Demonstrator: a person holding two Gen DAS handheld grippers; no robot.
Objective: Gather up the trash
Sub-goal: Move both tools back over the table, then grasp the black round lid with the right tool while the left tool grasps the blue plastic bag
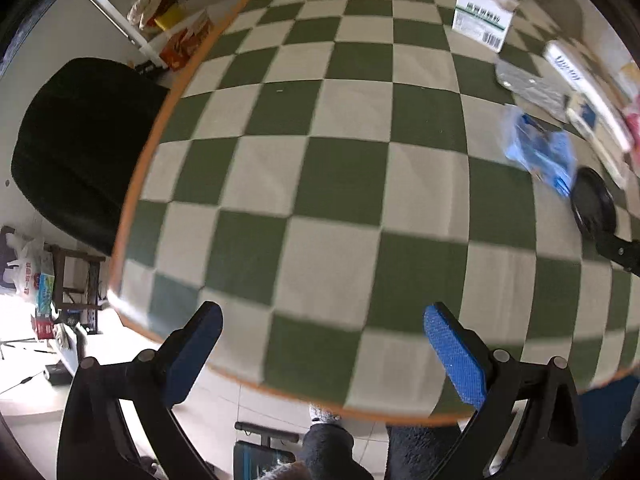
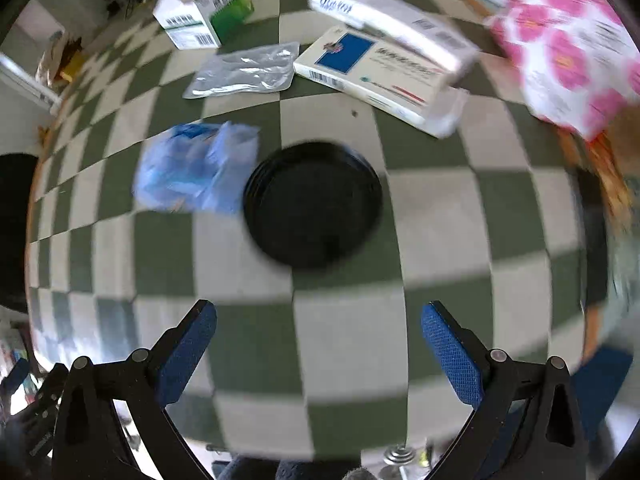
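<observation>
1. Two grippers hang over a green-and-white checked table (image 1: 344, 176), both with jaws spread wide and holding nothing.
2. Left gripper (image 1: 322, 344) sits above bare cloth near the table's near edge; a black chair (image 1: 80, 148) stands off to its left.
3. Right gripper (image 2: 318, 344) faces a black lid (image 2: 314, 204) lying flat ahead of it.
4. Touching the lid's left side is a crumpled blue wrapper (image 2: 196, 168).
5. Beyond lie a clear pouch (image 2: 244, 70), a green-and-white box (image 2: 200, 12) and two flat white boxes (image 2: 380, 68), one leaning across the other.
6. Far right, a pink-flowered pack (image 2: 568, 44).
</observation>
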